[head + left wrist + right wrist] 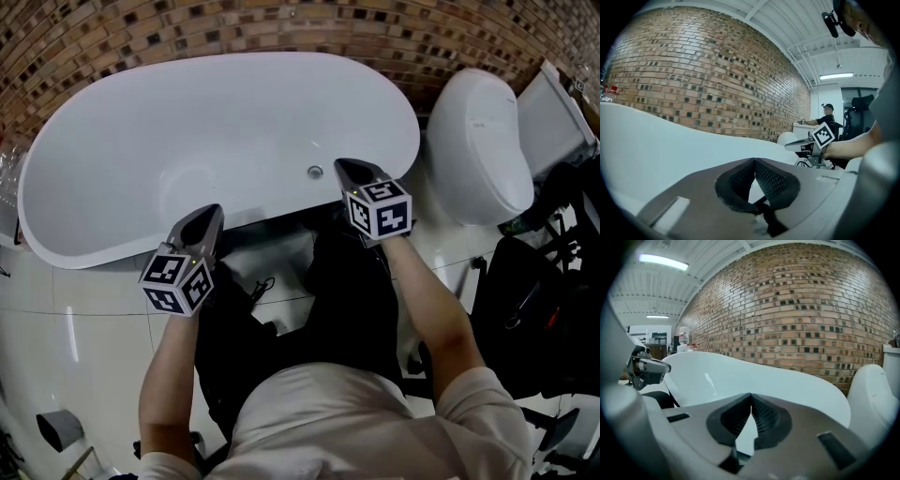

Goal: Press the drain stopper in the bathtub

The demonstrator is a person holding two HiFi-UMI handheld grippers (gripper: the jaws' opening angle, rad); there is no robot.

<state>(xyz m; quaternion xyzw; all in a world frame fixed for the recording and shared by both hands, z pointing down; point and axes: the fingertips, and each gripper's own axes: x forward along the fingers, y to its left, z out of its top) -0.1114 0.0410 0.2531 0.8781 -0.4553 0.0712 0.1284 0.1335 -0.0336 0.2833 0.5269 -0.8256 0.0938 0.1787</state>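
A white oval bathtub [122, 122] fills the upper part of the head view. A small round metal fitting [315, 172] sits low on its near inner wall; I cannot tell whether it is the stopper. My right gripper [342, 167] hangs shut and empty just right of that fitting, above the near rim. My left gripper [208, 214] is also shut and empty, over the near rim further left. In the left gripper view the jaws [753, 161] meet at the tips, with the tub's white wall [656, 140] ahead. The right gripper view shows its jaws [751, 395] closed before the tub [787, 380].
A white toilet [478, 141] and its cistern [558, 112] stand right of the tub. A brick wall [281, 28] runs behind. Dark bags and gear [534, 309] lie at the right. A person [828, 117] stands far off in the left gripper view.
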